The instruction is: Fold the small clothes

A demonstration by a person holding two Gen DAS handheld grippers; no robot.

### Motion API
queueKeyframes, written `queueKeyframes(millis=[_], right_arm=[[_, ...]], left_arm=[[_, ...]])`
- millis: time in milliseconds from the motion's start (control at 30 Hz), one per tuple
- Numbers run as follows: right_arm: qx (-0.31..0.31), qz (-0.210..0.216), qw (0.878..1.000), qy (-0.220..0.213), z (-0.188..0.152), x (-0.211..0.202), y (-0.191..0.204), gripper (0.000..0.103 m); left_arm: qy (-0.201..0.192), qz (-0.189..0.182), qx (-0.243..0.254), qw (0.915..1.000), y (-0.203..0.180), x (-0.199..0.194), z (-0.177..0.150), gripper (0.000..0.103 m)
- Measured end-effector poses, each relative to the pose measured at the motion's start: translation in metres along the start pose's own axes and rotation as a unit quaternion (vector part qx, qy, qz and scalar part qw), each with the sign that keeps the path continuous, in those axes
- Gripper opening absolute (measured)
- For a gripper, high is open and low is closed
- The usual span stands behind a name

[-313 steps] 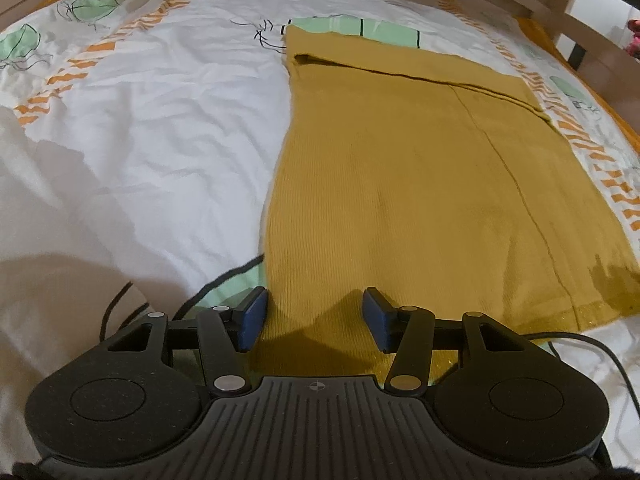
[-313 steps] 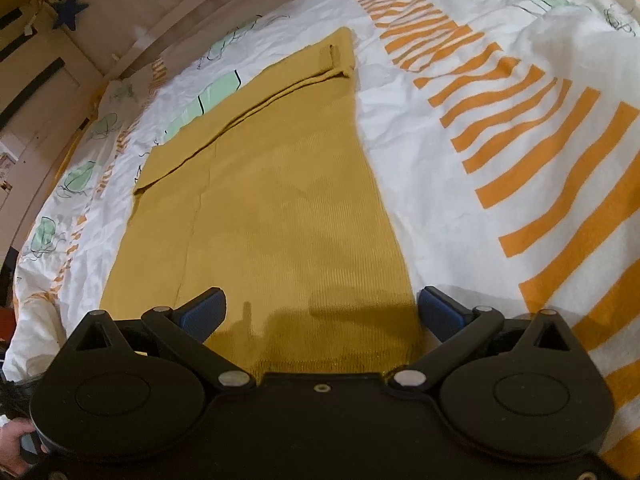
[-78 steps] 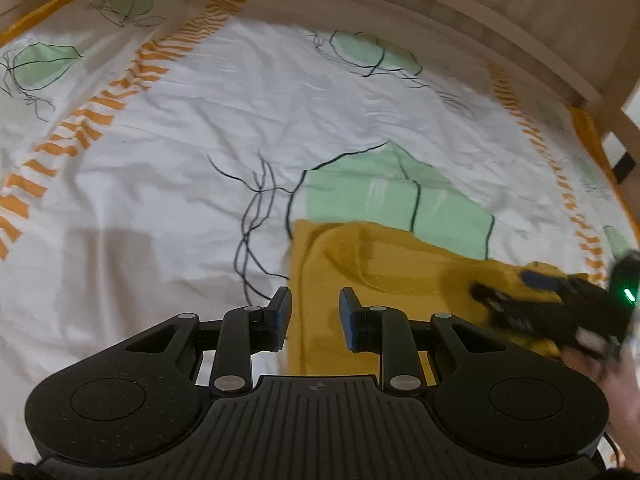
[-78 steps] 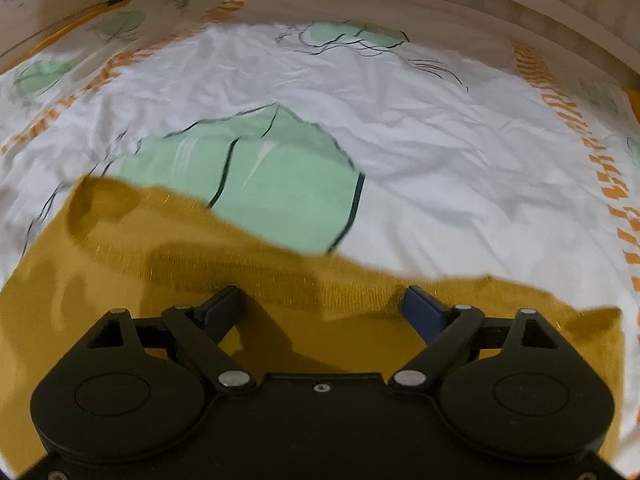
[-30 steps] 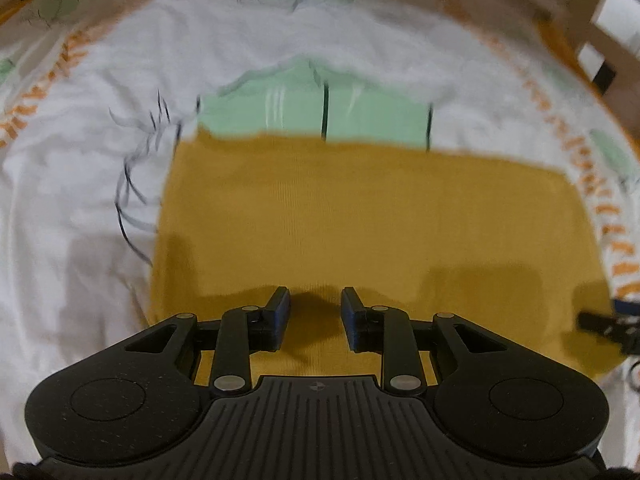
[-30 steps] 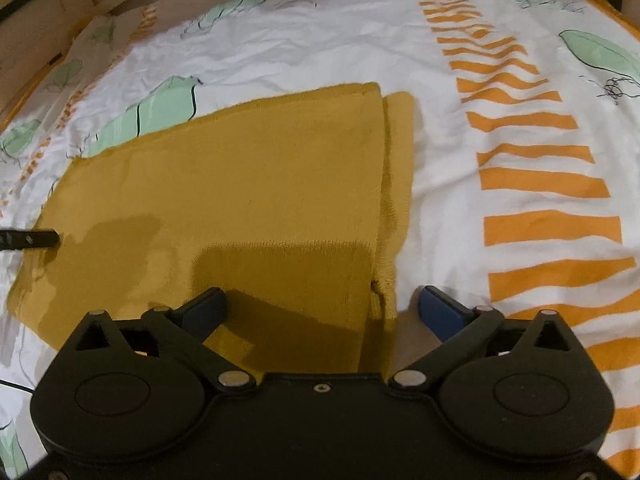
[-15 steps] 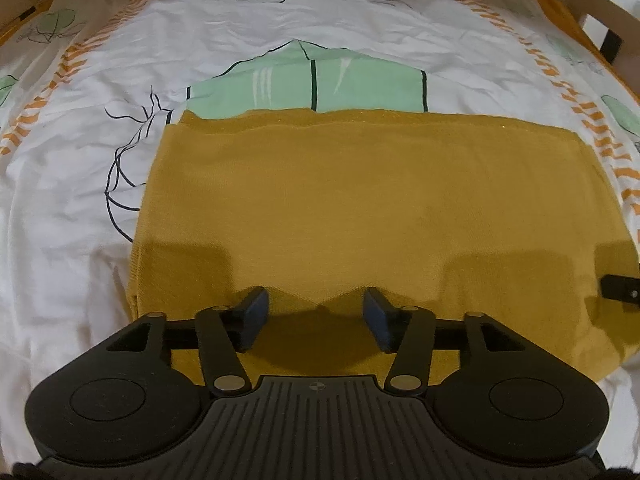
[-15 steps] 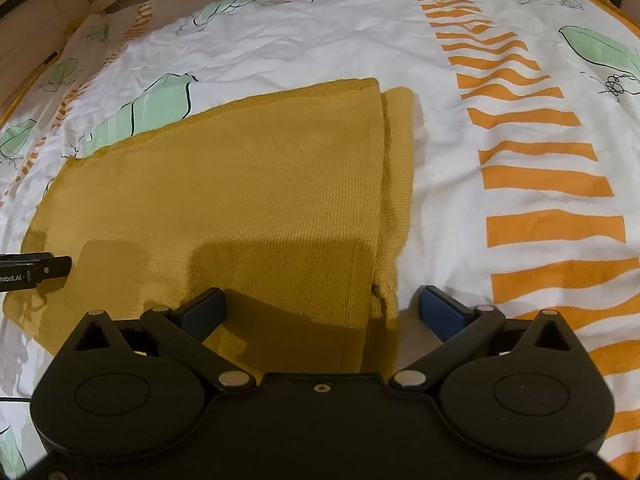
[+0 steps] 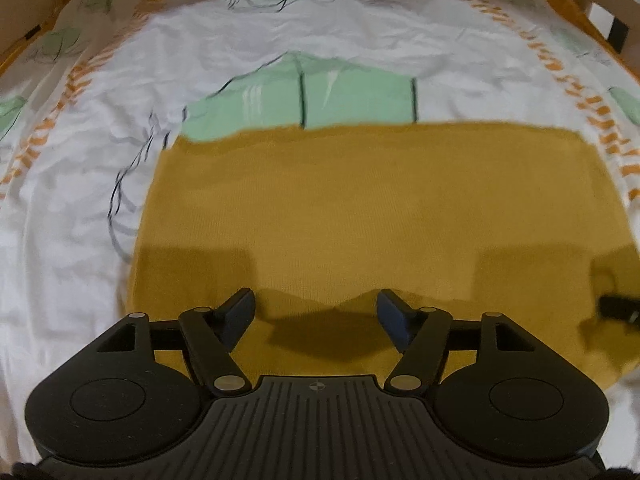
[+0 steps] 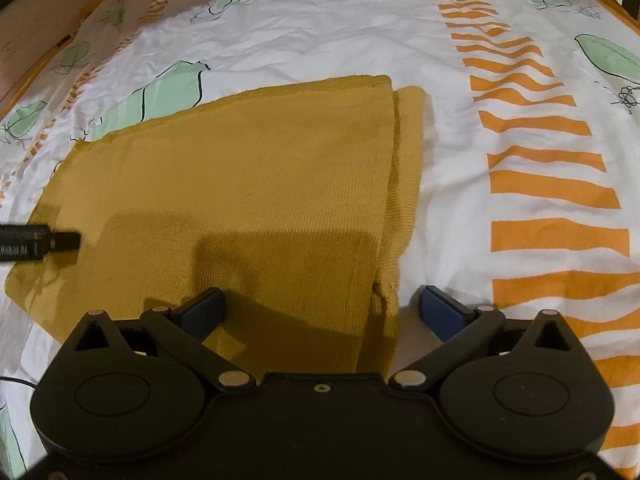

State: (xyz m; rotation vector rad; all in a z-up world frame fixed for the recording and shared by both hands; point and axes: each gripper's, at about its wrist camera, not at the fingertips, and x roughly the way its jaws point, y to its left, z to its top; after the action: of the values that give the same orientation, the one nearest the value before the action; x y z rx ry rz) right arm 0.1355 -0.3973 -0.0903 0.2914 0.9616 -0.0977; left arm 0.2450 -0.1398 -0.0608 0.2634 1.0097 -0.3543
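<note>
As seen from the left wrist, left gripper (image 9: 316,312) spread wide, pinching nothing, poised over the near edge of the mustard knit garment (image 9: 376,208). Garment lying flat and doubled on the printed bedsheet (image 9: 80,208), far hem straight against the green leaf print (image 9: 304,100). Frame slightly blurred at the far hem, so layer alignment there not confirmable. Tip of the right gripper (image 9: 618,307) just visible at the right border, over the garment's edge. Risk noted: descending with blue pads (image 9: 240,310) this far apart likely to catch the top layer only, or to bunch sheet together with knit, dragging the stack askew. Turning to the right wrist view: right gripper (image 10: 320,308) likewise splayed, empty, straddling the garment's (image 10: 240,184) right-hand margin, one pad over knit, the other over bare sheet (image 10: 452,208). Under layer (image 10: 410,152) protruding beyond the top layer along that side, with a small pucker (image 10: 382,294) near the front corner. Risk noted: pinching here apt to seize the protruding strip alone, peeling the layers apart and spoiling the fold; loose knit also prone to stretch and skew if lifted unevenly against the left gripper (image 10: 36,240), seen at the far left edge.
</note>
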Motion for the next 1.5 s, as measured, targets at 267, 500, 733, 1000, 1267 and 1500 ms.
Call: queueKeyframes(millis=[267,500,733,1000,1267,1500], right_arm=[[0.010,0.015,1.000,0.007,0.003,-0.001,-0.005,0.103],[0.019,0.024,0.999,0.011,0.004,-0.001,-0.008,0.103],[0.048,0.047,0.998,0.014,0.007,-0.002,-0.018,0.103],[0.075,0.068,0.995,0.014,0.009,-0.004,-0.028,0.103],[0.146,0.119,0.982,0.012,0.011,-0.005,-0.050,0.103],[0.210,0.155,0.965,0.010,0.011,-0.001,-0.067,0.103]], left_arm=[[0.001,-0.002,-0.029,0.9996,-0.019,0.015,0.051,0.065],[0.018,0.048,-0.018,0.9985,-0.029,0.047,0.061,0.066],[0.032,0.042,-0.048,0.9974,-0.024,0.056,0.066,0.068],[0.027,-0.037,-0.071,0.9964,-0.029,0.027,0.059,0.063],[0.035,-0.030,-0.013,0.9989,-0.048,0.017,0.014,0.064],[0.040,-0.051,-0.016,0.9978,-0.039,0.012,-0.011,0.065]])
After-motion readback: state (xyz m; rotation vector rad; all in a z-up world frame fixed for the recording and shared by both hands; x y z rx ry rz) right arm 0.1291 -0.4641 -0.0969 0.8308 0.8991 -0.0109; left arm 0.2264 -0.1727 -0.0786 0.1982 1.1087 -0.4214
